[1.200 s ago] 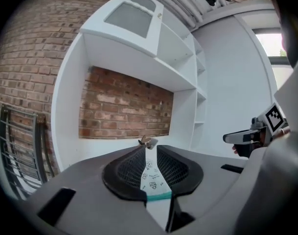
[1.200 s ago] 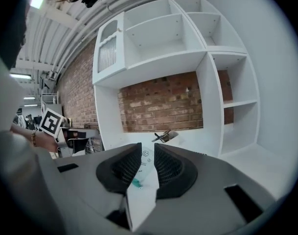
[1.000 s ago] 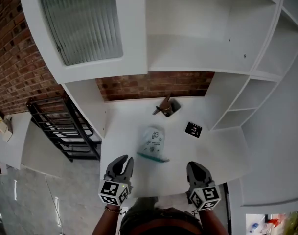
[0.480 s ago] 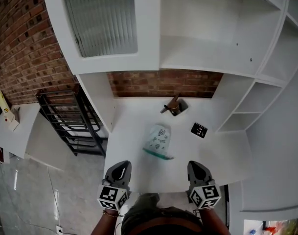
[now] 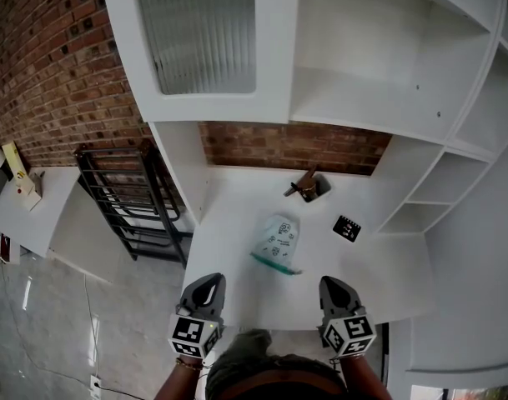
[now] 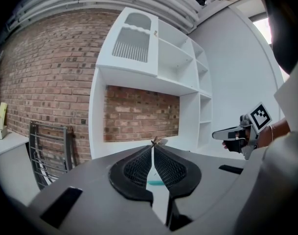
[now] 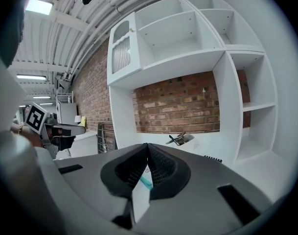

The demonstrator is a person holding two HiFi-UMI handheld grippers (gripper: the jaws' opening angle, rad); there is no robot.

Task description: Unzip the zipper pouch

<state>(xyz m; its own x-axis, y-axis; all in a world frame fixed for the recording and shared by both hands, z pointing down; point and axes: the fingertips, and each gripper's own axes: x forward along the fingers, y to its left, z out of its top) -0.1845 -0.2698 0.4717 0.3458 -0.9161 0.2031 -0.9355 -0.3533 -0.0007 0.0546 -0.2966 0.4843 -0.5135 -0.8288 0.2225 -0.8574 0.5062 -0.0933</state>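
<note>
Pouch (image 5: 278, 242) lies untouched mid-frame on desk (image 5: 379, 265), zipper seemingly closed; left gripper (image 5: 207, 283) and right gripper (image 5: 332, 285) sit at bottom edge, jaws together, holding nothing, so unzipping is not begun.

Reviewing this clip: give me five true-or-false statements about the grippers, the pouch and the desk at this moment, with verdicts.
1. The left gripper is shut and holds nothing. True.
2. The right gripper grips the zipper pouch. False: it is shut on nothing, and the pouch lies apart from it.
3. The pouch's teal zipper edge is the end nearest the person. True.
4. The pouch sits on a shelf. False: it lies on the white desk.
5. A black marker card lies to the right of the pouch. True.
</note>
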